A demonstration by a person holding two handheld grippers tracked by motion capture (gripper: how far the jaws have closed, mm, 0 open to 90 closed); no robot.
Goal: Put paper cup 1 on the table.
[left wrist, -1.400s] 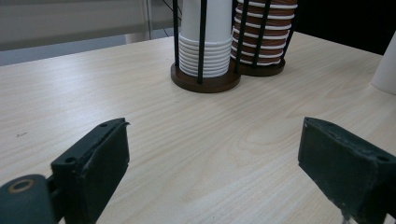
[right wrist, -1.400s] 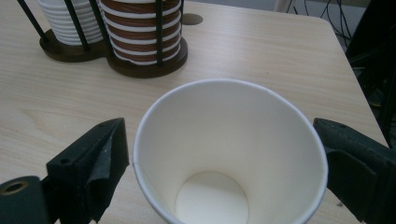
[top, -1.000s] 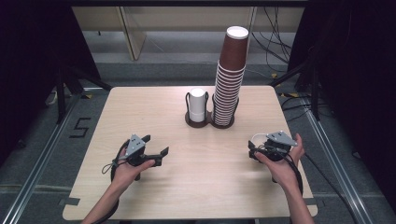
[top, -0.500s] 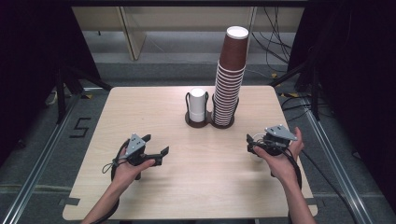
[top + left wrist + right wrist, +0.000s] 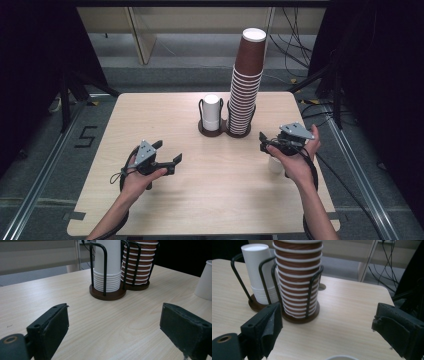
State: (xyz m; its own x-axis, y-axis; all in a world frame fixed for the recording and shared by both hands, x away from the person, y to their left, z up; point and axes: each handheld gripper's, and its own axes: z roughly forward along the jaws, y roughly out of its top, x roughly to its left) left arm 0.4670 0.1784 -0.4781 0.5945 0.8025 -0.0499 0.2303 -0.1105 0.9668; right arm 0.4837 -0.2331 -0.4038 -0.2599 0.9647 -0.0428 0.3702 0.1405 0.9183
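Note:
A short stack of white cups (image 5: 211, 111) and a tall stack of brown cups (image 5: 245, 85) stand in two black wire holders at the table's far middle. A single white cup (image 5: 274, 164) stands upside down on the table under my right hand. My right gripper (image 5: 263, 142) hovers above that cup, pointing at the brown stack (image 5: 298, 277). Its jaws are open with nothing between them and have just been closing a little. The cup's edge (image 5: 340, 357) shows below the jaws. My left gripper (image 5: 170, 151) rests low at front left, open and empty (image 5: 113, 325), facing the white stack (image 5: 107, 267).
The wooden table (image 5: 165, 115) has bare room at left and front. Its right edge is close to my right hand. Cables (image 5: 295, 35) and a metal frame lie on the floor beyond. The lone cup (image 5: 205, 281) is far right in the left gripper view.
My right hand has lifted and moved slightly toward the far side, and the lone white cup now shows beneath it. The left hand has stayed put.

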